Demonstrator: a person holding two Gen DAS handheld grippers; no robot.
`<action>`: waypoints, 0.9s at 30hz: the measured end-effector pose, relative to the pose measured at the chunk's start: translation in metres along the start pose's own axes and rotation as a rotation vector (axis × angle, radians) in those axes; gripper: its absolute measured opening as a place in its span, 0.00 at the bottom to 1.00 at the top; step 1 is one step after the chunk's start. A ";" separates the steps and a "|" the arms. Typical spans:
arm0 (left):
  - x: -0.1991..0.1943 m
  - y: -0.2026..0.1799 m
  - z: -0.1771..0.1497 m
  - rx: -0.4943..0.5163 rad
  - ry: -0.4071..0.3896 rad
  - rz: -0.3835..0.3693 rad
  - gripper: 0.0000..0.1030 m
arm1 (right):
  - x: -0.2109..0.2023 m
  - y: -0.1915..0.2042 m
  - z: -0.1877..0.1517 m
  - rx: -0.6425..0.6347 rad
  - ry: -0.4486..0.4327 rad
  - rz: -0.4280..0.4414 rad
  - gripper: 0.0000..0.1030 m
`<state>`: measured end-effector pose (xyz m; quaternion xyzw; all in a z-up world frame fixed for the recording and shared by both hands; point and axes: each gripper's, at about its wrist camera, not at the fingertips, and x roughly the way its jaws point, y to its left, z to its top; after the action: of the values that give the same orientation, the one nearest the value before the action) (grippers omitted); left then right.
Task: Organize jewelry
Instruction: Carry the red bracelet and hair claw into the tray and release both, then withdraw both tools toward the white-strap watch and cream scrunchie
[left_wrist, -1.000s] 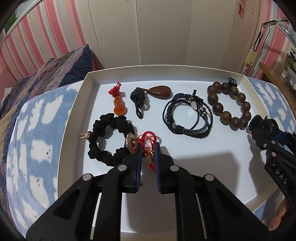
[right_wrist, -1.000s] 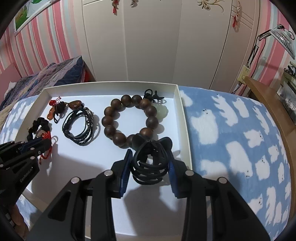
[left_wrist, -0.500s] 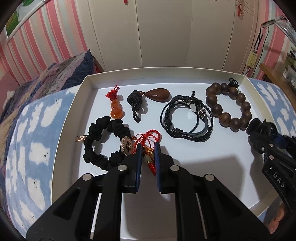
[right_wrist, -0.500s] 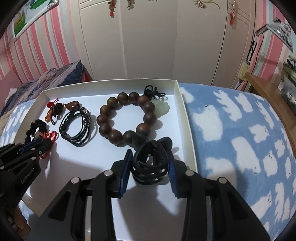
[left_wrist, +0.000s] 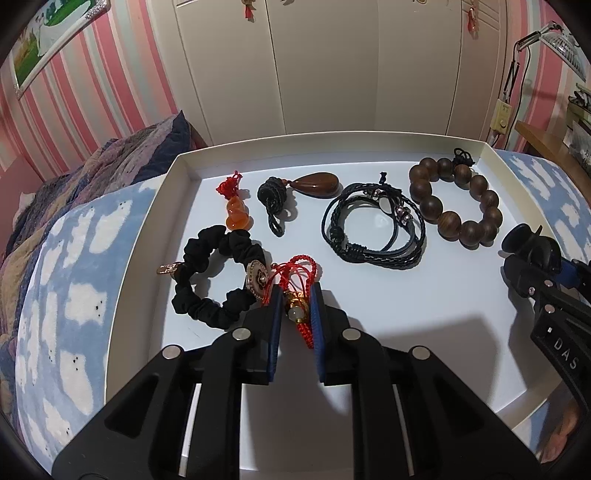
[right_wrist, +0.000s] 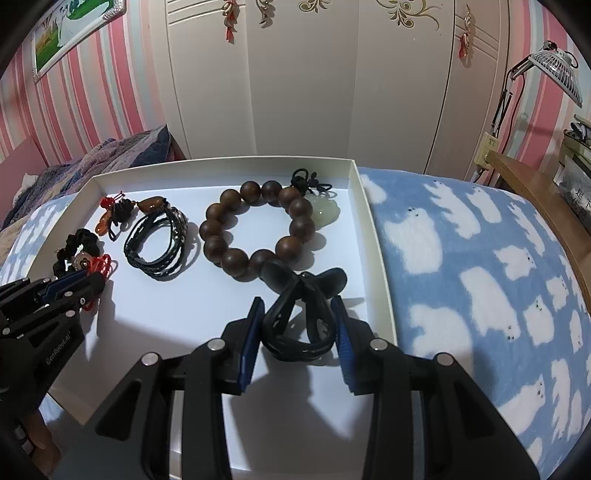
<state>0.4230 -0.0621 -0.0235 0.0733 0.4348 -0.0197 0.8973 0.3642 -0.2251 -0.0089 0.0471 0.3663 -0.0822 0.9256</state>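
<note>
A white tray (left_wrist: 332, 138) holds the jewelry. My left gripper (left_wrist: 296, 295) is low over its near left part. Its jaws are opening, and the pads still touch the red cord charm (left_wrist: 295, 310) with its gold and pale beads. The charm's loops lie against a black scrunchie (left_wrist: 207, 310). At the tray's near right corner, my right gripper (right_wrist: 297, 302) is shut on a black hair claw clip (right_wrist: 299, 325). The clip sits just in front of the wooden bead bracelet (right_wrist: 258, 236).
An orange gourd charm (left_wrist: 238, 218), a brown teardrop pendant (left_wrist: 314, 184) and a black braided bracelet (left_wrist: 373, 229) lie in a row along the back of the tray. A pale jade pendant (right_wrist: 325, 210) lies by the beads. Blue cloud-print bedding (right_wrist: 480, 277) surrounds the tray.
The left jaws have parted slightly around the red cord charm. Both views have tipped up a little. The right gripper keeps its hold on the claw clip.
</note>
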 end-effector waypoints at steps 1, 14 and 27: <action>0.000 0.001 0.000 0.000 -0.001 0.002 0.15 | 0.000 0.000 0.000 0.001 -0.002 0.001 0.36; 0.000 0.003 0.000 -0.003 -0.012 0.030 0.31 | 0.000 0.000 0.000 0.003 -0.003 0.002 0.36; -0.019 0.020 0.004 -0.039 -0.080 0.010 0.75 | -0.022 -0.004 0.006 0.022 -0.121 -0.022 0.65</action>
<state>0.4163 -0.0434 -0.0033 0.0573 0.3984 -0.0096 0.9154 0.3514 -0.2272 0.0101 0.0484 0.3092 -0.0989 0.9446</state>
